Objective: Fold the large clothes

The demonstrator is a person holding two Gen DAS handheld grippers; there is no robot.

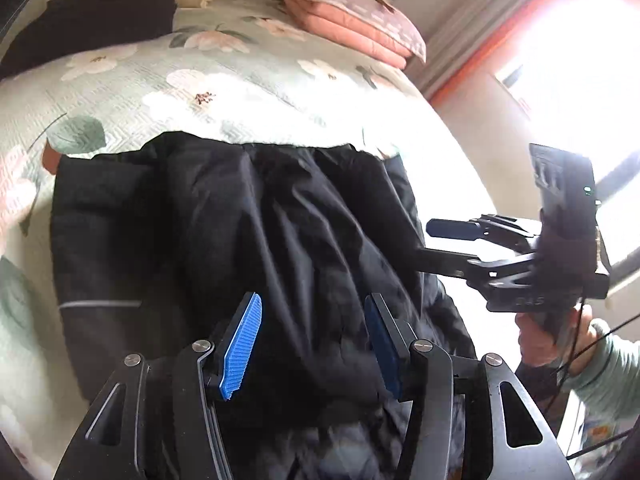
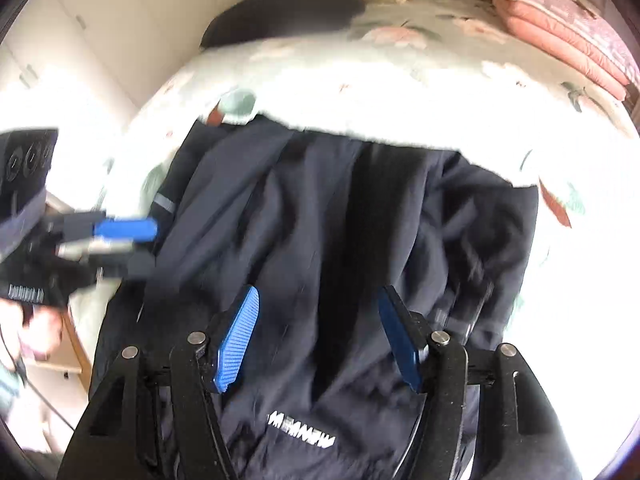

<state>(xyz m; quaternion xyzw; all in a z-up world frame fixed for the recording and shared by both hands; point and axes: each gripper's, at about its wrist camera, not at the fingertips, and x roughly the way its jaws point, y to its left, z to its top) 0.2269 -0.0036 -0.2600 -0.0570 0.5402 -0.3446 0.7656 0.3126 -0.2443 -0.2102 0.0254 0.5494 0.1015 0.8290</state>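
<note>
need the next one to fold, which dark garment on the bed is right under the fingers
The black padded jacket with the grey reflective stripe, spread at the bed's near edge. The other dark garment lies far back beside the stacked pillows.

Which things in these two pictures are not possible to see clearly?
- Black jacket: near end cut off by the lower edge, both views, behind the left gripper and right gripper.
- White logo: right wrist view, blurred, unreadable.
- Window side: left wrist view, lost in glare.
- Dark pile on the bed: too dark to identify.

My ribbed blue pads [image 1: 242, 346] look rubbery and matt; the black jacket [image 1: 280, 240] is smooth, faintly shiny cloth on a textured quilted bedspread [image 1: 160, 80].
</note>
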